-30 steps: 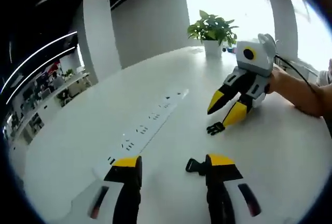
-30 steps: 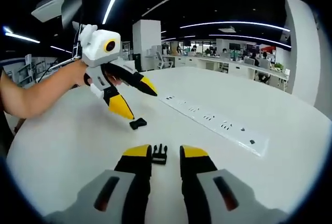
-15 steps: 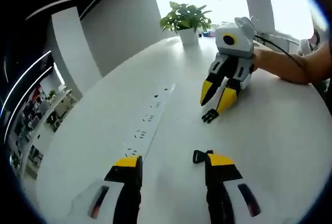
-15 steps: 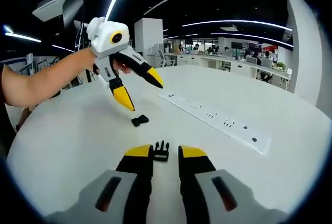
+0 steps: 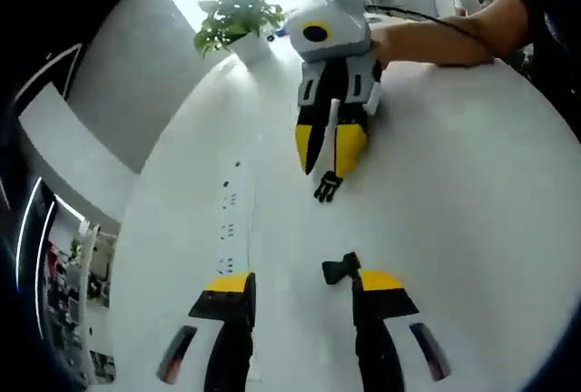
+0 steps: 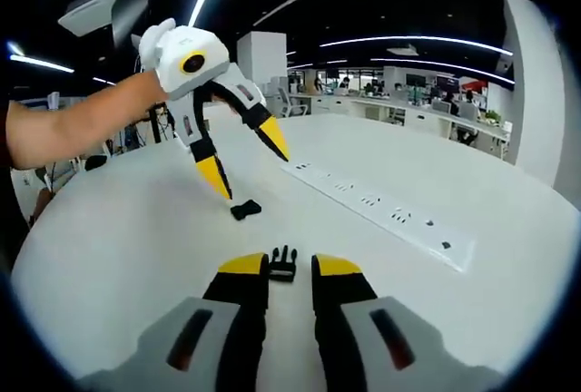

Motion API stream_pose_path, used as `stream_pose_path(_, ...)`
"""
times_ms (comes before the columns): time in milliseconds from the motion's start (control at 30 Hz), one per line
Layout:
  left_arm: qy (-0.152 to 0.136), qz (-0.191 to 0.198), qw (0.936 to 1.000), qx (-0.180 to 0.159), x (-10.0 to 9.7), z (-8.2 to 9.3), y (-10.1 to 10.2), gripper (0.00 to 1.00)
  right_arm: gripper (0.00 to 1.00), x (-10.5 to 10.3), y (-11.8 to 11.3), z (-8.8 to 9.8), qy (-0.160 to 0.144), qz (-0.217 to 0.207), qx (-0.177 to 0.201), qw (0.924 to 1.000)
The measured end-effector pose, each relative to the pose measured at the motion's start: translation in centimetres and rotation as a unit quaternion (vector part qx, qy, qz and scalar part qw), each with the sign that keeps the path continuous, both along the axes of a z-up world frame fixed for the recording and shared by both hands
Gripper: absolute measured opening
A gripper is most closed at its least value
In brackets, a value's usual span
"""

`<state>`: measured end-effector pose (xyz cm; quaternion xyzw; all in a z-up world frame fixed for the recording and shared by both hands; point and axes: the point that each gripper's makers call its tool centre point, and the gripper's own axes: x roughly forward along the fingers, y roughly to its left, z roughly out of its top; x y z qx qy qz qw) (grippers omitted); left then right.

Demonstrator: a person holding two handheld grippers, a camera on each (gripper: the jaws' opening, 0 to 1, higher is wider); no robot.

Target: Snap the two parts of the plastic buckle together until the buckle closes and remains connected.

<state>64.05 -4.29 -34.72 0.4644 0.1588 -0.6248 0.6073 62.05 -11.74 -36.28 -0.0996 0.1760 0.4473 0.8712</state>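
We see the left gripper (image 6: 245,161) spread wide above the socket half (image 6: 245,210) upper left, right gripper (image 6: 280,269) narrowly parted, unclenched, pronged half (image 6: 282,265) between its tips, white desk (image 6: 109,229).

White round table (image 6: 136,229) carries everything. A long white power strip (image 6: 381,210) lies flat across it, running toward the far edge. Two black buckle halves rest on the bare top, apart: the pronged half (image 6: 282,265) and the socket half (image 6: 245,210). A potted plant (image 5: 238,24) stands at the table's edge.
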Motion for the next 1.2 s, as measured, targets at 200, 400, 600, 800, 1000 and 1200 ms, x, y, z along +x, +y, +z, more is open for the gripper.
stream_pose_path(200,-0.038,-0.046,0.9944,0.087,-0.1,-0.1,0.6,0.38,0.18,-0.1,0.2,-0.2,0.001,0.003,0.001,1.0000)
stream_pose_path(400,-0.083,-0.087,0.9834,0.136,0.2,-0.8,0.8,0.39,0.17,0.0,0.1,0.0,-0.001,0.001,0.006,1.0000)
stream_pose_path(600,-0.156,-0.142,0.9623,0.172,0.5,-0.7,0.3,0.37,0.17,0.2,0.1,0.0,-0.003,0.001,0.010,0.9999)
stream_pose_path(800,-0.181,-0.187,0.9426,0.209,0.1,-1.4,-0.3,0.28,0.15,0.2,0.0,0.0,-0.002,0.003,0.009,1.0000)
stream_pose_path(1000,-0.180,-0.200,0.9337,0.236,0.2,-1.8,-0.3,0.25,0.15,0.3,0.0,-0.1,-0.001,0.003,0.009,1.0000)
stream_pose_path(1200,-0.178,-0.207,0.9270,0.257,0.4,-2.1,0.4,0.25,0.14,0.3,-0.2,-0.1,-0.007,0.002,0.006,1.0000)
